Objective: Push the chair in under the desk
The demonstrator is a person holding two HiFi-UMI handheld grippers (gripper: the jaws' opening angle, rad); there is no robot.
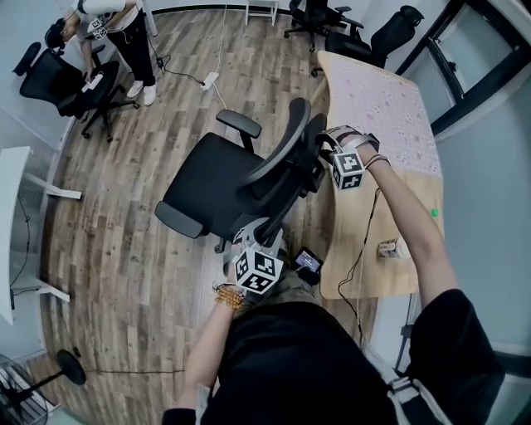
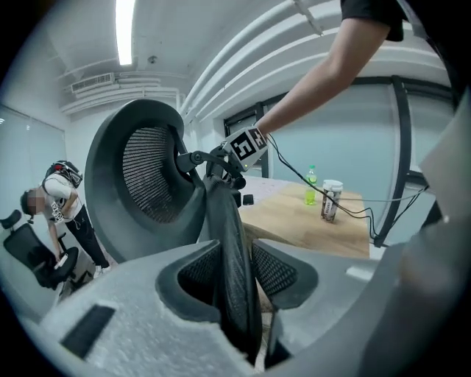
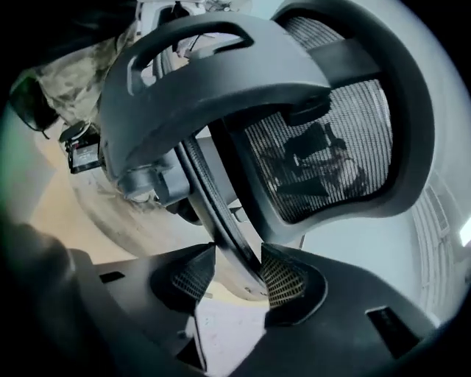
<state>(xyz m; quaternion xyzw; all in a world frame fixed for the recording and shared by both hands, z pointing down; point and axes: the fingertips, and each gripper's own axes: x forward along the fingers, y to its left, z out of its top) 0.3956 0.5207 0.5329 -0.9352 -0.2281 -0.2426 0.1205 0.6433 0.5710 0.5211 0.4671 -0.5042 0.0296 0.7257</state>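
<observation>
A black mesh office chair (image 1: 217, 187) stands on the wood floor, its backrest toward the light wooden desk (image 1: 390, 108) on the right and its seat facing away. My left gripper (image 1: 264, 239) holds the lower edge of the backrest: in the left gripper view the pads (image 2: 274, 271) press on that edge (image 2: 229, 243). My right gripper (image 1: 325, 149) is higher up by the headrest (image 3: 331, 147). In the right gripper view its jaws (image 3: 239, 274) straddle the thin backrest rim (image 3: 213, 206), with a gap at one pad.
A person (image 1: 116, 33) bends over another black chair (image 1: 70, 83) at the far left; more chairs (image 1: 319, 17) stand at the back. A power strip (image 1: 209, 80) and cable lie on the floor. A green bottle (image 2: 312, 184) and a can (image 2: 331, 200) stand on the desk.
</observation>
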